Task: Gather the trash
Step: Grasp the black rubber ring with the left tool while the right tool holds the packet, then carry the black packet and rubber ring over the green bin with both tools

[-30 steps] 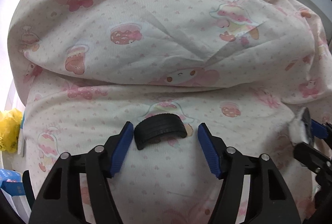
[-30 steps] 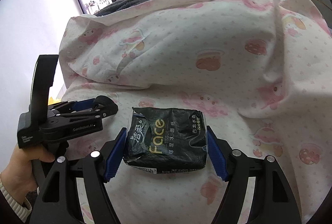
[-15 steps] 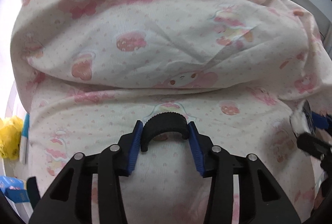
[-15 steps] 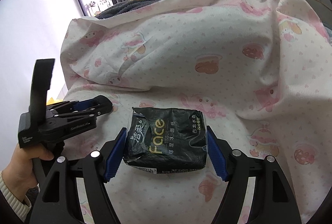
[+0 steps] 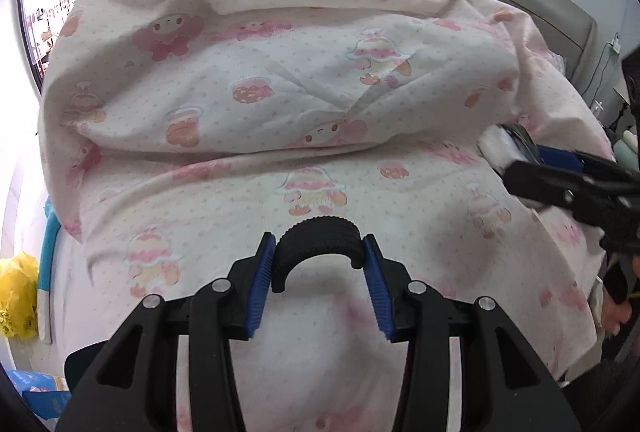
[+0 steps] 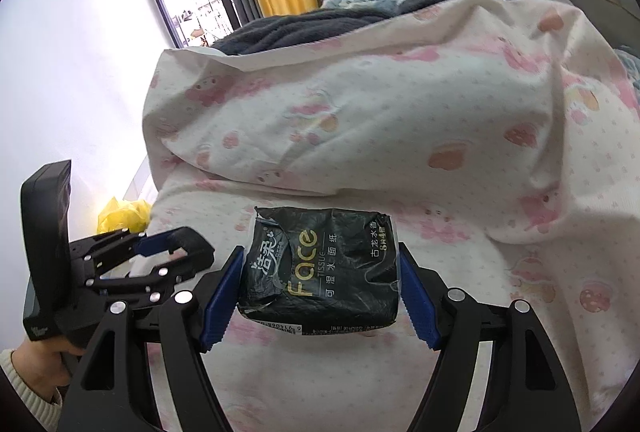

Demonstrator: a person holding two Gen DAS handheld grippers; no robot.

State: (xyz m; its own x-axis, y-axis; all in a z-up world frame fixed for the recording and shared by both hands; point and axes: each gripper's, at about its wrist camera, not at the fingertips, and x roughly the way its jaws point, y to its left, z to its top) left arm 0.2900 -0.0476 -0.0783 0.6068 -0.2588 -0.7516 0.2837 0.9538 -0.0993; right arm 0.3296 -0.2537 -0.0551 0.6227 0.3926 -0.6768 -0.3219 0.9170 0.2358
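2 tools grip trash: left tool [image 5: 319, 286] clamps a black ribbed arc [image 5: 319, 237], right tool [image 6: 321, 292] a tissue pack [image 6: 322, 268].

Bunched quilt [image 5: 280, 72] ahead — flat sheet [image 5: 320, 344] below

The quilt [image 5: 304, 80] is cream with pink cartoon prints. On it, a black ribbed arc [image 5: 318, 246] sits between blue pads [image 5: 260, 288]. The tissue pack [image 6: 322, 268] is black with gold lettering.

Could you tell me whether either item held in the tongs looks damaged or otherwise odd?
Yes. The black tissue pack in the right tongs is crumpled and torn open at its top left. The black ribbed piece in the left tongs is only an arc, like a broken ring.
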